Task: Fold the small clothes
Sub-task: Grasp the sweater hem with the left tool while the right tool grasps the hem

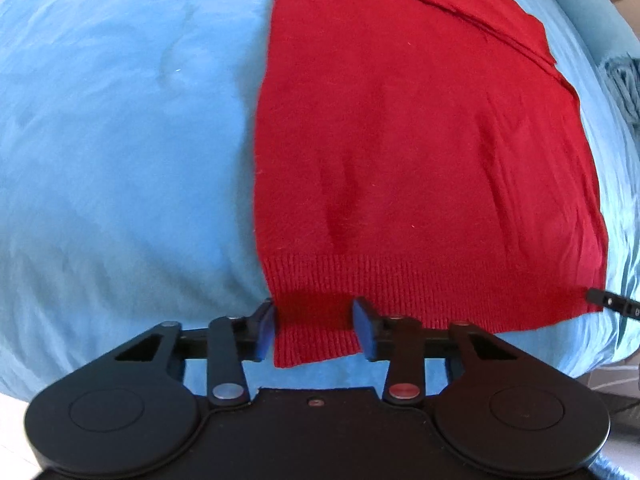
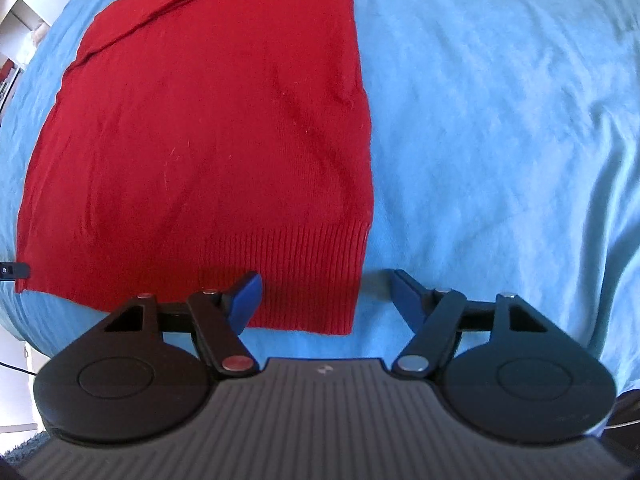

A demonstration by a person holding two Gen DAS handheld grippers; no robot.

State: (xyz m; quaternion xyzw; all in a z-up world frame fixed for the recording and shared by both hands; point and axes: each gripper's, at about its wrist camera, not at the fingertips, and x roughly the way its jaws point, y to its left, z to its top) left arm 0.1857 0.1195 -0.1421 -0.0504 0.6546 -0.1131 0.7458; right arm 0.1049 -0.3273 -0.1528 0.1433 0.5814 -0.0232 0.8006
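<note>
On the bed (image 1: 120, 140), spread with a soft, faintly creased light-blue sheet, a red knit sweater (image 1: 420, 152) lay flat, its body a fine smooth knit and its hem a band of upright ribbing along the near edge. The left tool (image 1: 316, 328) stood over the sweater's near left corner, its blue pads partly drawn in on either side of the ribbed hem; whether they pressed the cloth could not be told. The right tool (image 2: 326, 300) straddled the opposite near corner with its jaws wide, one blue pad over the ribbing and the other over the bare sheet, neither gripping. Folded layers of the same red knit showed as slanting edges across the sweater's far end. A fringed blue throw (image 1: 620, 80) lay at the bed's far right edge.
</note>
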